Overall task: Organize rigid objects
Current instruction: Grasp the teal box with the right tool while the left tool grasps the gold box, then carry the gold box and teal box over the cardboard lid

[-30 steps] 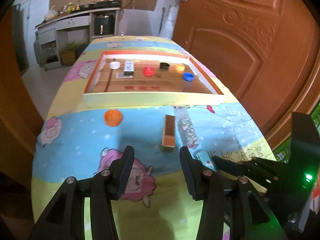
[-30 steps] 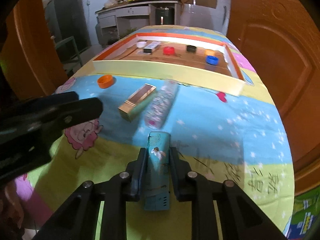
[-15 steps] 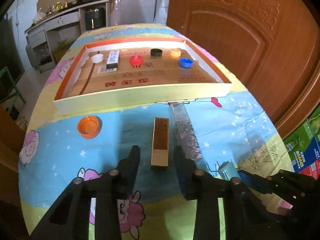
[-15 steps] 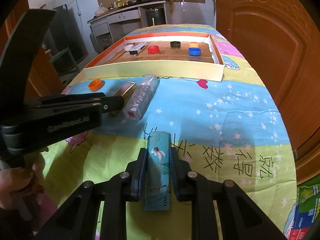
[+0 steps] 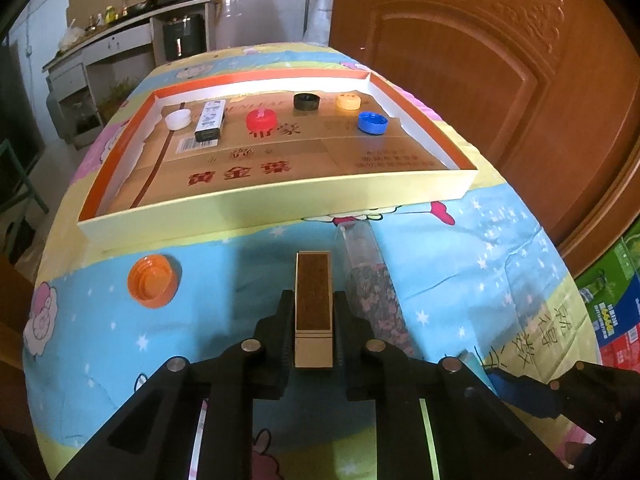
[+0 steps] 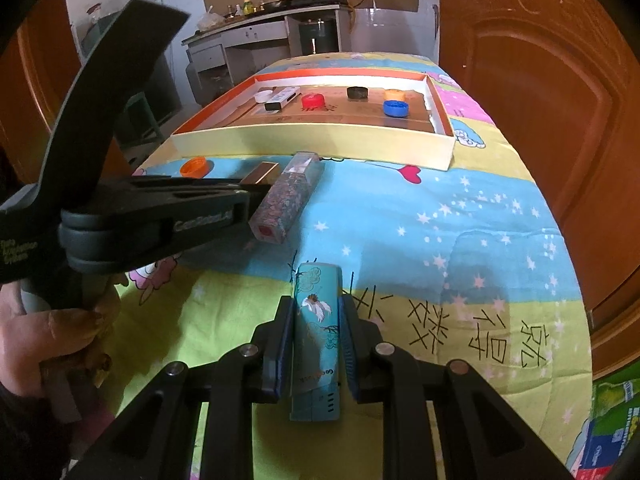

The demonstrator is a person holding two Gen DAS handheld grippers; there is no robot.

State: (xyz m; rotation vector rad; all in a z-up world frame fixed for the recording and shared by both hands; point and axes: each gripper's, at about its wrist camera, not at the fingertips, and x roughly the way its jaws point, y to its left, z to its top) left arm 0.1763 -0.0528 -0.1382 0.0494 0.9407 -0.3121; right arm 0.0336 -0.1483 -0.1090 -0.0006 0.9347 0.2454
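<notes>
Left wrist view first: the left tongs [image 5: 313,320] have just been closing and now clench the gold box [image 5: 313,300], a slim bar lying flat on the cartoon-print cloth of the desk [image 5: 100,320], pads pressed on its two long sides at the near half. Its long axis runs straight out along the tongs' own line, far end aimed at the near wall of the shallow tray [image 5: 280,200], so the carry ahead looks to me like a plain forward lift over that wall with no turning of the wrist. Just to its right, nearly parallel and perhaps touching, lies the flower-patterned box [image 5: 374,300]; the blur there leaves me unsure of a gap. To the left, well apart, sits the orange cap [image 5: 153,281], open side up. In the right wrist view the right tongs [image 6: 313,344] grasp the teal box [image 6: 316,332] in the same manner, long axis along the fingers and pointing toward the tray [image 6: 320,140], and the person's hand [image 6: 48,332] shows at the left edge gripping the other tool's handle. Of the two, the left tongs are nearer the tray. Farther off, inside the tray, rest a white cap [image 5: 178,119], a white-and-black box [image 5: 210,122], a red cap [image 5: 261,119], a black cap [image 5: 307,101], a yellow cap [image 5: 348,101] and a blue cap [image 5: 372,122], with bare floor free in the near half.
</notes>
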